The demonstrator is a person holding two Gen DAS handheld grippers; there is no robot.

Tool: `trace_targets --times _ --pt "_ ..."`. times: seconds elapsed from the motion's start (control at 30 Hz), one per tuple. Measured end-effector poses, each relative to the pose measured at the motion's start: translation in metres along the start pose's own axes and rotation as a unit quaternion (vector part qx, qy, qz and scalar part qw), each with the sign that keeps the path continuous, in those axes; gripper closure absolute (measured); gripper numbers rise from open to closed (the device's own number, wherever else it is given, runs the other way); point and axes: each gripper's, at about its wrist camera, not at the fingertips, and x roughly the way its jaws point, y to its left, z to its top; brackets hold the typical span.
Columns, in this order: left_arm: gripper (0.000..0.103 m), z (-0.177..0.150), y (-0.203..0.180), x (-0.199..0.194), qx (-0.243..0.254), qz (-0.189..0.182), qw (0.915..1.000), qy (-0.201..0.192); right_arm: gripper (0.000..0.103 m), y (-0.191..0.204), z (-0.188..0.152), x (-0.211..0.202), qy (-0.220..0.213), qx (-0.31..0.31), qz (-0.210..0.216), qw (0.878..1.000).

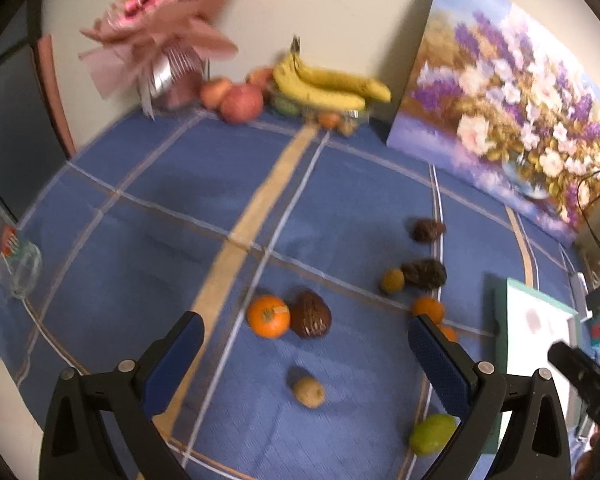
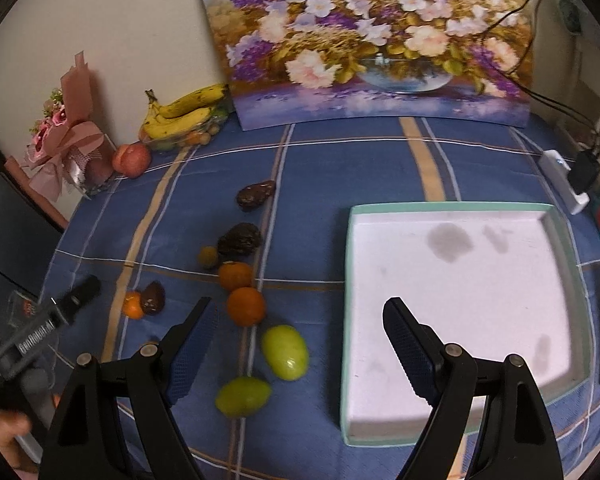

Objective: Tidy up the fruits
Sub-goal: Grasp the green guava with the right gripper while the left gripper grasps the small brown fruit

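Loose fruit lies on the blue checked tablecloth. In the left wrist view my left gripper is open and empty above an orange, a dark brown fruit and a small tan fruit. In the right wrist view my right gripper is open and empty above two green fruits and an orange. The white tray with a teal rim lies to the right with nothing in it. More dark fruits lie further back.
A flower painting leans on the back wall. Bananas, apples and a pink bouquet stand at the back left. Glass jars sit at the table's left edge. A white charger and cables are at the right.
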Motion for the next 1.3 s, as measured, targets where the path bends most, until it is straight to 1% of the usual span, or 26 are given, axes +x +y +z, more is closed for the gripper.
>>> trace_targets --times 0.07,0.13,0.2,0.27,0.3,0.33,0.4,0.5,0.53,0.57,0.63,0.67,0.7,0.77,0.83,0.9,0.93,0.97,1.0,1.07,1.17,1.3 --pt "0.000 -0.003 -0.002 0.007 0.003 0.006 0.9999 0.015 0.018 0.003 0.003 0.002 0.001 -0.003 0.003 1.000" --pt "0.000 -0.008 -0.002 0.014 0.006 0.013 0.9995 0.028 0.021 0.003 0.006 0.006 0.007 -0.002 0.007 1.000" --pt "0.000 -0.011 0.001 0.022 -0.005 0.009 0.9988 0.048 0.030 0.004 0.006 0.014 0.021 0.000 0.013 1.000" --pt "0.001 -0.016 0.004 0.028 -0.018 0.000 0.9978 0.063 0.034 0.005 0.003 0.024 0.038 -0.005 0.013 0.999" --pt "0.002 -0.018 0.005 0.034 -0.024 -0.007 0.9967 0.078 0.038 0.006 0.001 0.028 0.046 -0.008 0.013 0.999" --pt "0.004 -0.021 0.005 0.037 -0.024 -0.011 0.9958 0.087 0.040 0.006 -0.001 0.034 0.058 -0.009 0.015 0.998" --pt "0.013 -0.026 0.003 0.044 -0.018 -0.014 0.9942 0.105 0.045 0.006 -0.006 0.042 0.076 -0.009 0.018 0.997" --pt "0.016 -0.033 0.001 0.055 -0.018 -0.018 0.9912 0.130 0.051 0.011 -0.015 0.056 0.100 -0.021 0.017 0.995" --pt "0.018 -0.035 0.001 0.058 -0.022 -0.021 0.9900 0.138 0.052 0.012 -0.018 0.060 0.106 -0.022 0.017 0.994" --pt "0.025 -0.037 0.002 0.061 -0.025 -0.025 0.9887 0.146 0.053 0.013 -0.020 0.064 0.112 -0.025 0.014 0.993" --pt "0.027 -0.041 0.004 0.066 -0.032 -0.027 0.9864 0.159 0.056 0.014 -0.026 0.072 0.125 -0.030 0.009 0.992" --pt "0.028 -0.043 0.004 0.069 -0.034 -0.027 0.9858 0.162 0.056 0.014 -0.028 0.077 0.133 -0.031 0.009 0.991" --pt "0.033 -0.044 0.005 0.071 -0.035 -0.027 0.9850 0.167 0.056 0.014 -0.030 0.081 0.139 -0.030 0.009 0.990" --pt "0.038 -0.046 0.005 0.075 -0.036 -0.023 0.9838 0.174 0.058 0.013 -0.033 0.086 0.148 -0.030 0.007 0.988" --pt "0.040 -0.047 0.004 0.076 -0.034 -0.017 0.9838 0.175 0.058 0.013 -0.036 0.088 0.153 -0.031 0.005 0.988" --pt "0.050 -0.047 0.003 0.075 -0.029 -0.012 0.9843 0.174 0.058 0.013 -0.037 0.092 0.158 -0.030 0.003 0.987" --pt "0.052 -0.046 0.002 0.075 -0.027 -0.009 0.9843 0.174 0.059 0.012 -0.037 0.093 0.160 -0.030 0.002 0.987" --pt "0.057 -0.046 0.001 0.075 -0.022 -0.003 0.9845 0.174 0.060 0.012 -0.037 0.094 0.163 -0.031 0.002 0.986" --pt "0.065 -0.045 0.002 0.074 -0.020 -0.001 0.9847 0.173 0.060 0.011 -0.037 0.095 0.164 -0.029 0.004 0.986" --pt "0.070 -0.043 0.003 0.073 -0.023 -0.007 0.9845 0.174 0.060 0.011 -0.037 0.096 0.165 -0.028 0.006 0.986" --pt "0.076 -0.043 0.003 0.074 -0.023 -0.011 0.9844 0.174 0.061 0.012 -0.036 0.094 0.164 -0.029 0.006 0.986" --pt "0.076 -0.043 -0.003 0.076 -0.024 -0.016 0.9852 0.169 0.061 0.012 -0.034 0.093 0.161 -0.032 0.006 0.986"
